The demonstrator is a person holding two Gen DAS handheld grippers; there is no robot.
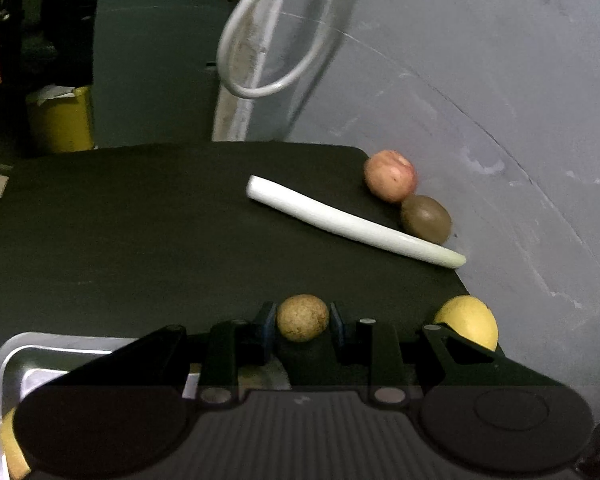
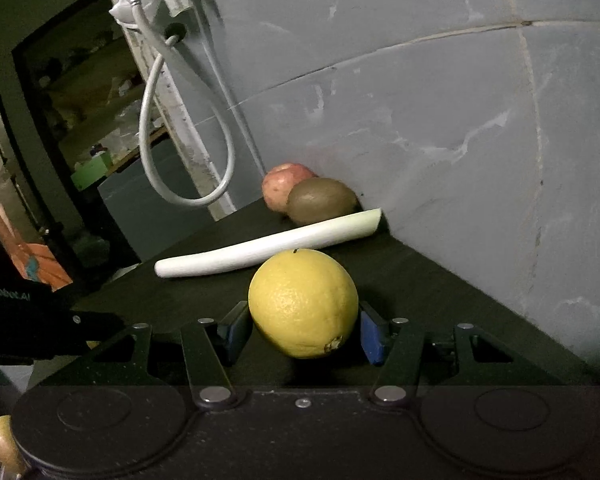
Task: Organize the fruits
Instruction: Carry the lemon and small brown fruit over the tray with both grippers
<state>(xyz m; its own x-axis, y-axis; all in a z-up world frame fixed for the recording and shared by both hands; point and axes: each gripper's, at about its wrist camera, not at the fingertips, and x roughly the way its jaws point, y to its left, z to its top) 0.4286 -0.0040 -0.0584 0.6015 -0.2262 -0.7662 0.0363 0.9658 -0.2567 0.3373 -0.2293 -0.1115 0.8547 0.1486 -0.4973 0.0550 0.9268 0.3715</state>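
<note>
Two grippers each hold a fruit over a dark tabletop [image 1: 120, 240] that stands against a grey tiled wall [image 2: 440, 100]. The left gripper [image 1: 302, 326] has its jaws pinching a small round brownish fruit [image 1: 302, 317], a blue pad touching it on either side. The right gripper [image 2: 304, 330] has its jaws closed on a lemon [image 2: 303, 303], which sits between the two blue pads; in the left wrist view the same lemon shows at the right edge, partly hidden by gripper parts. Farther back, a long white leek stalk [image 1: 352, 224] lies slantwise on the tabletop. Behind it, next to the wall, a reddish apple [image 1: 390, 176] and a brown kiwi [image 1: 426, 219] lie touching each other, the kiwi just beside the leek. A metal tray [image 1: 8, 364] shows at the lower left of the left wrist view, with a piece of something yellow [image 1: 12, 448] by its edge that is too hidden to name. A white hose [image 2: 152, 128] hangs in a loop beside the wall, beyond the far end of the tabletop.
</note>
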